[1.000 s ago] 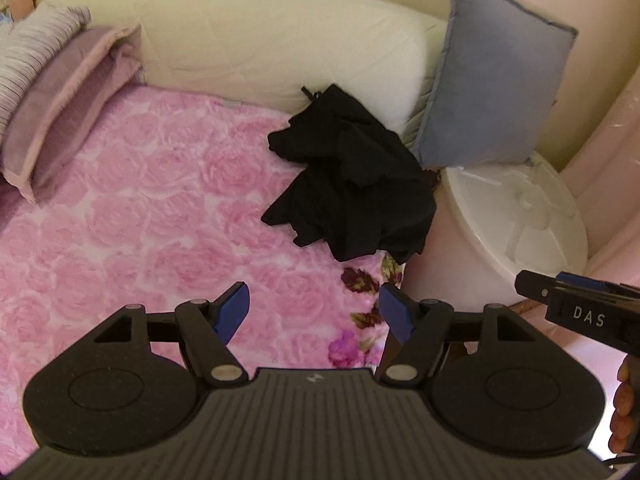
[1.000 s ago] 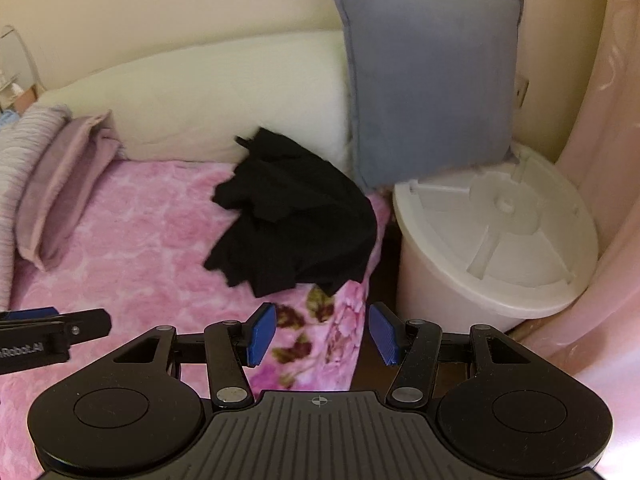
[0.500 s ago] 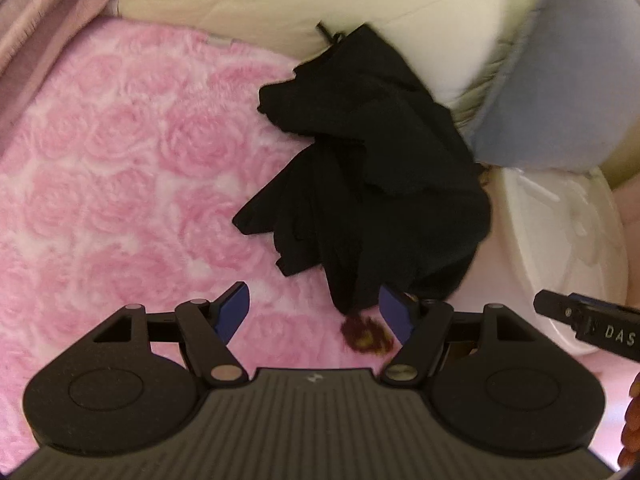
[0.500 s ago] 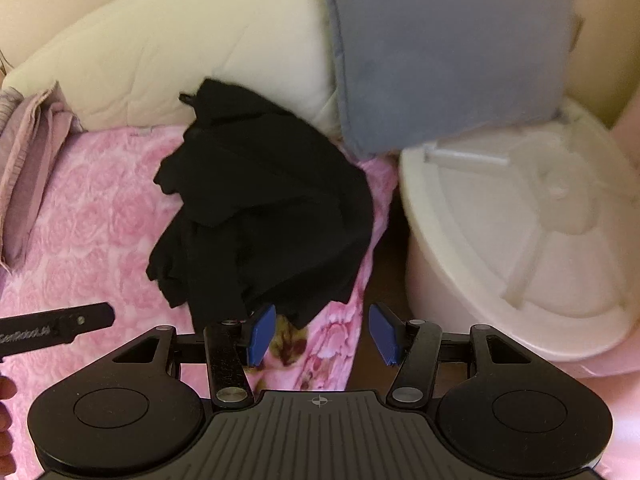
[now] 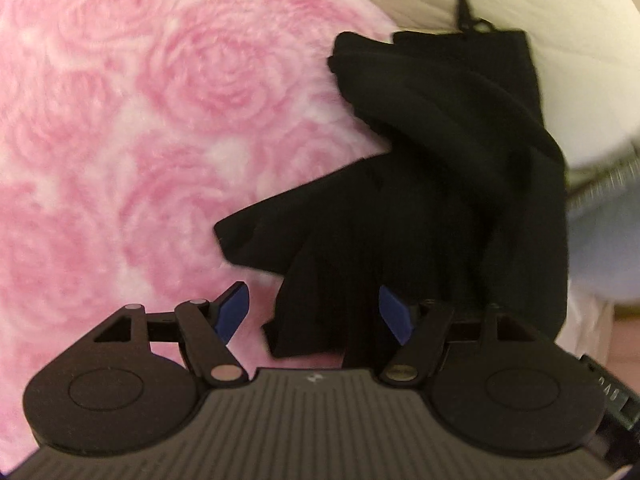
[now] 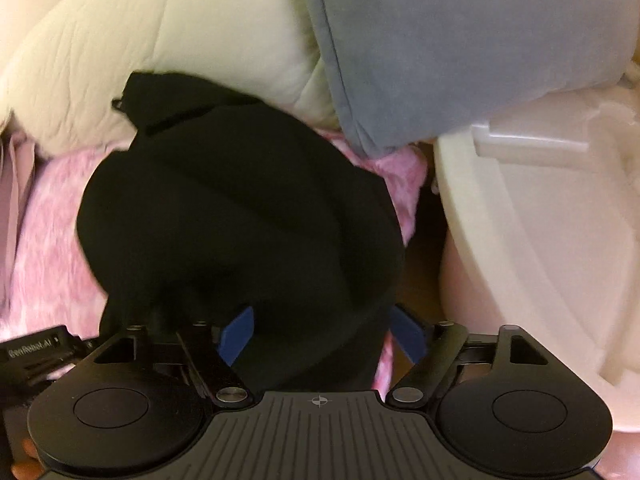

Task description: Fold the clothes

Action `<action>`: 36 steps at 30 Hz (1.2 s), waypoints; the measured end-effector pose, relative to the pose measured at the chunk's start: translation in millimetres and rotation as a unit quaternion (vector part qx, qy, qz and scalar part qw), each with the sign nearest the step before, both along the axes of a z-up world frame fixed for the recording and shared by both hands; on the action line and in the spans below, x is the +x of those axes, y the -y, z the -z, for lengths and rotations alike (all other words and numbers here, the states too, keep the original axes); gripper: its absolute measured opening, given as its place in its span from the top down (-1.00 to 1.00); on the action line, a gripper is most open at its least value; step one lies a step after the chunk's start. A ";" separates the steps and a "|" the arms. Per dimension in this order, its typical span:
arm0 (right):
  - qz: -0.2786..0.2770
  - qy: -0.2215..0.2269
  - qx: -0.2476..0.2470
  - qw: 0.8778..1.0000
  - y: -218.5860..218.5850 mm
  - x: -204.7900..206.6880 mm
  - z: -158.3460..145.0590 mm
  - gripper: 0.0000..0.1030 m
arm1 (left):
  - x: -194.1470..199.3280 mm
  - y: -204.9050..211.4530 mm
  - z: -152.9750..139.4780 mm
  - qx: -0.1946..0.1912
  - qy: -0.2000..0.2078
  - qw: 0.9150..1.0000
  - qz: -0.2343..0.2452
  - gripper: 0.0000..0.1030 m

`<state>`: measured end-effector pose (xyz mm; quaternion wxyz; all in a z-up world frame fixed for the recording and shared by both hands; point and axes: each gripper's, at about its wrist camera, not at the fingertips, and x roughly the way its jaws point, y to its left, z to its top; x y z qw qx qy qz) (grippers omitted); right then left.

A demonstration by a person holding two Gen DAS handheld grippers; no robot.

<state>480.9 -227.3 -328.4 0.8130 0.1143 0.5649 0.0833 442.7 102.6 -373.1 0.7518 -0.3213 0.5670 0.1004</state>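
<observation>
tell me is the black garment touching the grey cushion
Cannot tell. In the right wrist view the black garment lies close beside the grey cushion, pink blanket showing between them lower down, but higher up no plain gap or contact shows.

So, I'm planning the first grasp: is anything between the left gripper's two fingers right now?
Yes. In the left wrist view, a loose lower edge of the black garment lies between the open left gripper fingers, over the pink blanket.
</observation>
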 end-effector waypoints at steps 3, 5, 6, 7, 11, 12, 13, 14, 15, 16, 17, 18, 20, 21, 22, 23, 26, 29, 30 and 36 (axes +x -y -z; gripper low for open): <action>0.009 0.002 0.012 1.000 -1.4 10.4 11.9 -0.56 | 8.8 -6.9 16.2 -0.031 0.000 0.999 -0.045 -0.33; 0.007 0.004 0.013 1.000 -6.8 16.6 17.4 -0.56 | 13.7 -8.9 21.7 -0.043 0.004 0.997 -0.071 -0.34; 0.003 0.007 0.008 1.000 -10.6 17.6 17.1 -0.55 | 15.9 -8.4 22.4 -0.045 0.009 0.996 -0.081 -0.33; -0.003 0.012 0.002 1.000 -14.5 18.2 16.5 -0.52 | 18.5 -5.1 20.9 -0.036 0.010 0.996 -0.076 -0.23; -0.061 0.042 -0.048 0.996 -32.2 9.9 4.2 0.62 | 22.9 1.0 6.8 -0.034 0.051 0.998 -0.036 0.64; -0.065 0.042 -0.040 0.996 -30.3 8.3 -0.9 0.73 | 22.6 1.0 1.2 -0.034 0.058 0.997 -0.031 0.67; -0.070 0.043 -0.032 0.996 -28.5 6.7 -6.1 0.78 | 21.5 0.4 -5.0 -0.035 0.065 0.997 -0.027 0.70; -0.074 0.043 -0.024 0.996 -26.6 5.1 -11.3 0.81 | 18.5 -1.2 -12.6 -0.039 0.075 0.996 -0.026 0.72; -0.077 0.043 -0.015 0.996 -24.7 3.5 -16.9 0.82 | 14.6 -3.0 -20.9 -0.044 0.085 0.995 -0.027 0.75; -0.080 0.044 -0.003 0.996 -22.7 1.4 -25.6 0.83 | 9.2 -4.8 -30.7 -0.049 0.096 0.994 -0.029 0.78; -0.086 0.049 0.009 0.995 -21.5 -2.8 -36.9 0.83 | 1.9 -5.6 -41.1 -0.046 0.106 0.993 -0.028 0.80; -0.092 0.052 0.022 0.994 -20.5 -7.2 -48.0 0.84 | -5.6 -6.6 -51.6 -0.043 0.117 0.992 -0.028 0.80; -0.113 0.058 0.049 0.991 -21.7 -20.4 -71.3 0.84 | -30.5 -15.6 -75.5 -0.033 0.137 0.989 -0.033 0.81; -0.129 0.058 0.067 0.988 -25.1 -29.5 -84.2 0.84 | -44.3 -21.3 -87.6 -0.028 0.147 0.988 -0.039 0.82; -0.148 0.057 0.084 0.984 -30.3 -40.1 -95.3 0.84 | -61.6 -28.8 -99.1 -0.024 0.154 0.986 -0.052 0.82; -0.166 0.056 0.101 0.979 -35.4 -50.7 -106.5 0.84 | -79.1 -36.3 -110.7 -0.019 0.162 0.984 -0.066 0.82; -0.218 0.054 0.146 0.963 -63.2 -83.3 -134.9 0.85 | -147.0 -65.9 -148.3 0.001 0.187 0.976 -0.116 0.82; -0.269 0.053 0.193 0.942 -99.9 -120.8 -160.5 0.85 | -222.4 -96.6 -190.4 0.034 0.212 0.962 -0.166 0.82; -0.283 0.054 0.213 0.933 -113.5 -137.2 -168.4 0.85 | -247.1 -106.2 -204.3 0.046 0.220 0.957 -0.182 0.82; -0.357 0.079 0.318 0.875 -198.7 -244.7 -223.3 0.85 | -413.6 -159.2 -295.0 0.128 0.270 0.918 -0.262 0.82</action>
